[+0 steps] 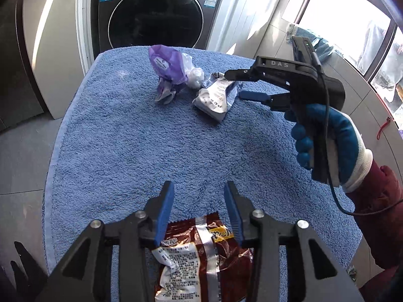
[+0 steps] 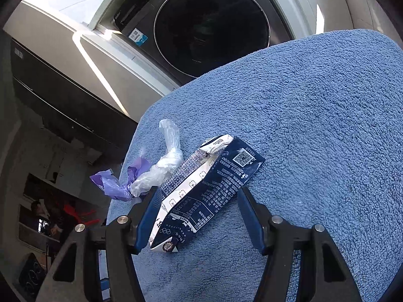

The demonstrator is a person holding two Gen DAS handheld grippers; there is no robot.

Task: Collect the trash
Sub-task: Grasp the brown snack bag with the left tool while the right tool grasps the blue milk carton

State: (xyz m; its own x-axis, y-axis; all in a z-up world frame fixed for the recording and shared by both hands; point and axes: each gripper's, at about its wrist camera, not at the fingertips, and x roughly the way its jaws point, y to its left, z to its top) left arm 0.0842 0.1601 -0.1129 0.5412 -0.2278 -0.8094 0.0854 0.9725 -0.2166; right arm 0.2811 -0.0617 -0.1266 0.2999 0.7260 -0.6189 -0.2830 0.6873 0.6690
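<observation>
between the right gripper [image 2: 199, 216]'s spread blue pads lies a flattened navy-and-white carton [image 2: 201, 191], not yet pinched; its long axis runs diagonally away from the jaws toward the upper right, so the pads straddle its near end across the narrow width. this hand is much the nearer one. left gripper [image 1: 199, 211] hangs parted above a crinkly brown foil snack wrapper [image 1: 199, 256], pads clear of it. a knotted purple and clear plastic bag [image 2: 141, 176] touches the carton's left edge on the nubby blue towel [image 2: 314, 130].
</observation>
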